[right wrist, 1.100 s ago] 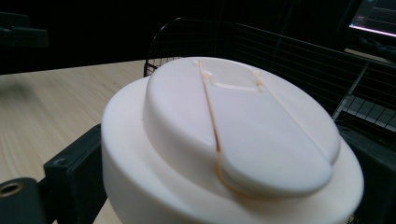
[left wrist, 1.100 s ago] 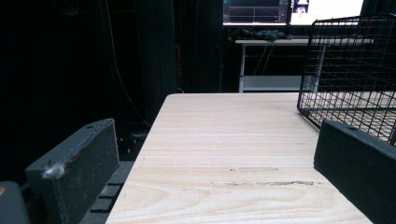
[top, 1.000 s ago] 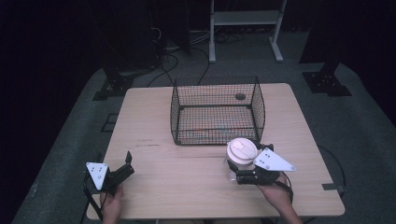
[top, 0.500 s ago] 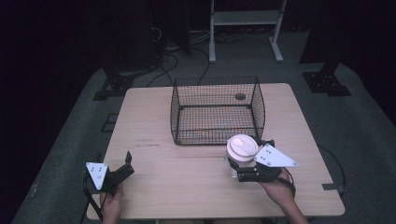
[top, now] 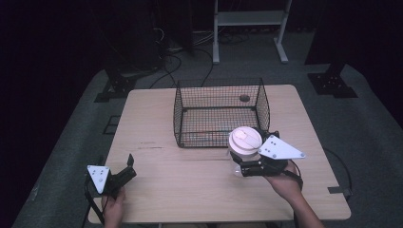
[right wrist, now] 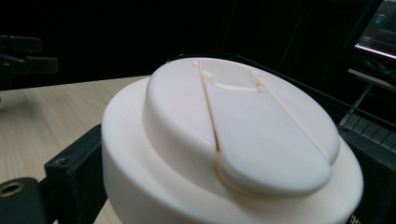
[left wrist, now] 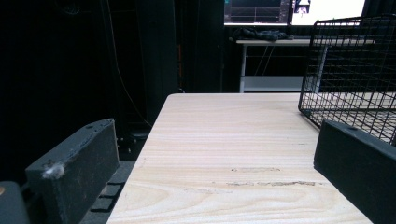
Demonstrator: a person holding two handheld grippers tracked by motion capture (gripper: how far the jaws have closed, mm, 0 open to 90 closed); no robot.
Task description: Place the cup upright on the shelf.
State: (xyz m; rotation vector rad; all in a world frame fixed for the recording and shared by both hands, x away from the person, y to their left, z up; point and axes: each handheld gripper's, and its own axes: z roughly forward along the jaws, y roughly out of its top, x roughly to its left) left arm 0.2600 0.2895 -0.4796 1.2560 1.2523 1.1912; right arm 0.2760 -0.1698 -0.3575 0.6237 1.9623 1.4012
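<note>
Currently the white-lidded jar (top: 244,142) sits clamped in the right gripper (top: 247,167), jaws closed against its body on both sides; in the right gripper view the cream flip-top lid (right wrist: 243,135) is right up at the lens, a black jaw pressed to the jar wall at 8 o'clock of the lid. On the high view the jar is just off the near wall of the wire basket (top: 219,114), at the basket's 5 o'clock, lid level with the top of the mesh; cannot tell if its base touches the table (top: 190,190). The right hand (top: 283,183) grips the tool from 5 o'clock of the jar, grey plate on top. Basket stands mid-table toward the far edge, a small dark object (top: 244,98) by its far right corner. Left gripper (top: 127,166) is well apart from all that, near the table's 7 o'clock corner, held by the left hand (top: 113,206); jaws spread wide with nothing between them, bare wood showing in the gap in the left gripper view, basket mesh (left wrist: 355,74) at 2 o'clock there.
</note>
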